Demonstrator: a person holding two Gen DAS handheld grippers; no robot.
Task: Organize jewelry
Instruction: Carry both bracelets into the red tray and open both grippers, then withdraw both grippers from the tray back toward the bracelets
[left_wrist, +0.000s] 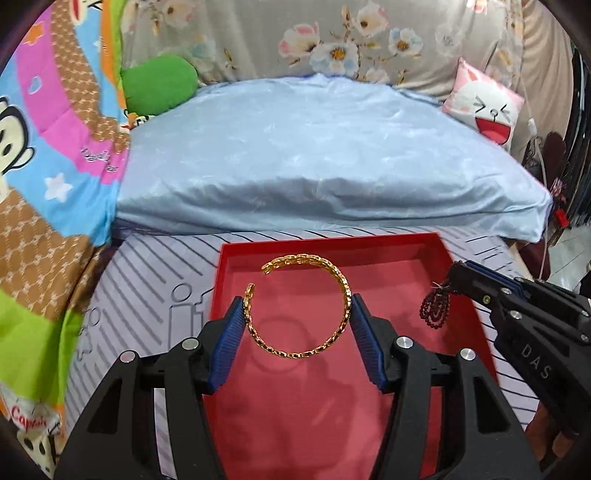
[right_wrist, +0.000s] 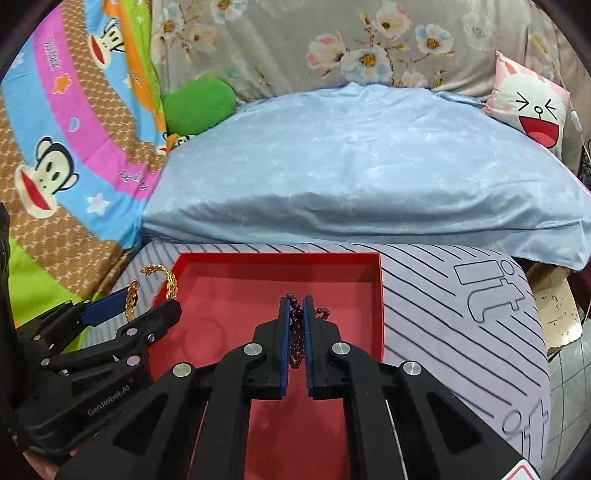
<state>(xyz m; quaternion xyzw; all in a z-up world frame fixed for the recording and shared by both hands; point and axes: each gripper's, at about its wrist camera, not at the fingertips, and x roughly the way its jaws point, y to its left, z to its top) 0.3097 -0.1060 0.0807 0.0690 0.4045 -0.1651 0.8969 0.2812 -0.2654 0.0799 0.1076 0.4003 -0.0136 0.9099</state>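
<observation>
left claw (left_wrist: 297, 308) is gripping the open gold chain-link bangle (left_wrist: 303, 306) across its width, over the shallow red cardboard tray (left_wrist: 439, 254) on the bed | right claw (right_wrist: 295, 306) is pinching the dark red beaded strand (right_wrist: 295, 339), at 3 o'clock from the bangle | risk: beads are dangling loosely and could snag the tray wall; the springy bangle could pop free

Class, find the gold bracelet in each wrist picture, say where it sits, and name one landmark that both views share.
Left wrist view: the gold bracelet is at the centre, gripped across its width by the left claw, above the red tray.
Right wrist view: gold bracelet at left, in the left claw's pads beside the tray's left wall.
Shared landmark: the red tray; also the blue pillow behind it.
</observation>
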